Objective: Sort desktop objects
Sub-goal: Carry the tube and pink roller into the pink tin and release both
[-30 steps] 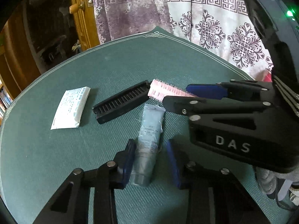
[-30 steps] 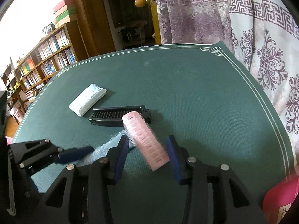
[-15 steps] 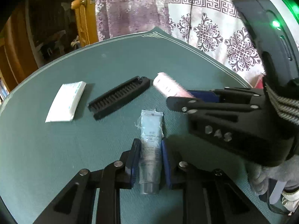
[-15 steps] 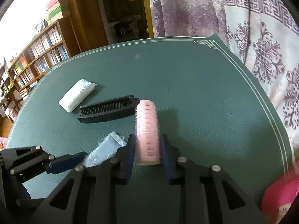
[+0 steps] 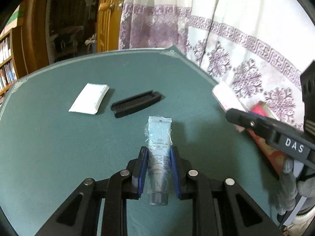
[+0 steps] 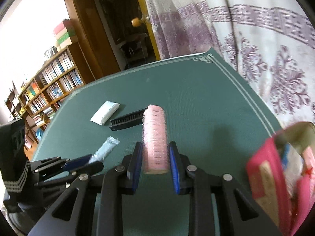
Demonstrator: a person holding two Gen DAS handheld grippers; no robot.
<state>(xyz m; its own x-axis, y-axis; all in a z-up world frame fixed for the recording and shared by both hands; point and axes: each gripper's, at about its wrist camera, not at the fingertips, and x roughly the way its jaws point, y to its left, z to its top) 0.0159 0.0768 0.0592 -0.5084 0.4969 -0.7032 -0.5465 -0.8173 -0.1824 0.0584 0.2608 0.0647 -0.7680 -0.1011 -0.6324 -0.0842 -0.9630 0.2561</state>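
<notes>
My left gripper (image 5: 157,169) is shut on a pale blue tube in clear wrap (image 5: 159,137), held above the green table (image 5: 59,147). My right gripper (image 6: 155,159) is shut on a pink hair roller (image 6: 155,137), lifted above the table; the roller also shows at the right of the left wrist view (image 5: 226,96). A black comb (image 5: 135,103) and a white packet (image 5: 89,98) lie on the table beyond; they also show in the right wrist view, the comb (image 6: 126,120) and the packet (image 6: 105,112). The left gripper (image 6: 78,163) with the tube (image 6: 106,149) shows at the lower left.
A pink open box (image 6: 281,177) with items inside stands at the table's right edge, also in the left wrist view (image 5: 263,133). A patterned curtain (image 6: 256,39) hangs behind the table. Bookshelves (image 6: 49,86) stand to the left.
Both grippers closed, the left on the tube and the right on the roller, then lifted them. The right gripper has moved right toward the pink box.
</notes>
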